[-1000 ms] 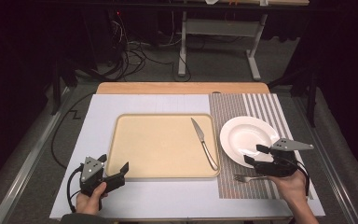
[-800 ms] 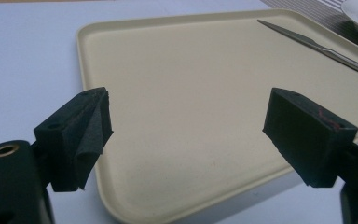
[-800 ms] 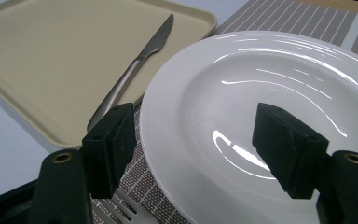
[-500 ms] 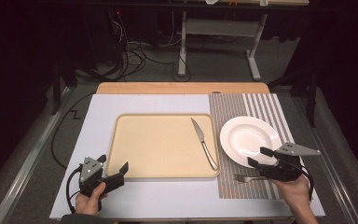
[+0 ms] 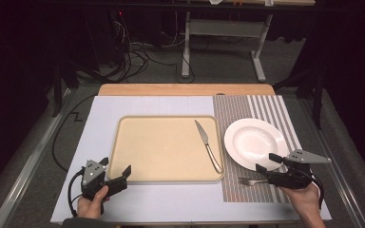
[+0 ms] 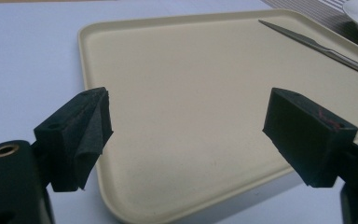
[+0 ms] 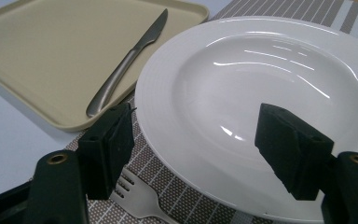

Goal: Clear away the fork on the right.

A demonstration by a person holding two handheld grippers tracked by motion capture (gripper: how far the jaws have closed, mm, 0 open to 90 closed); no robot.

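The left gripper [image 5: 121, 174] waited with jaws wide and empty at the tray's [image 5: 123, 142] near left corner. A knife [image 5: 207, 145] lay along the tray's right side, a plate [image 5: 254, 142] sat on the striped mat [image 5: 237, 109], and a fork [image 5: 248, 181] lay just below it. The right gripper [image 5: 265, 163], jaws wide with nothing between them, having just been opening a little further, hovered over the plate's near rim. To lift the plate cleanly, one jaw should probably slip under the rim, clear of the fork.

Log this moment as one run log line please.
right gripper: open, nothing held, at plate near rim | fork: on striped mat | knife: on tray | left gripper: open, tray corner
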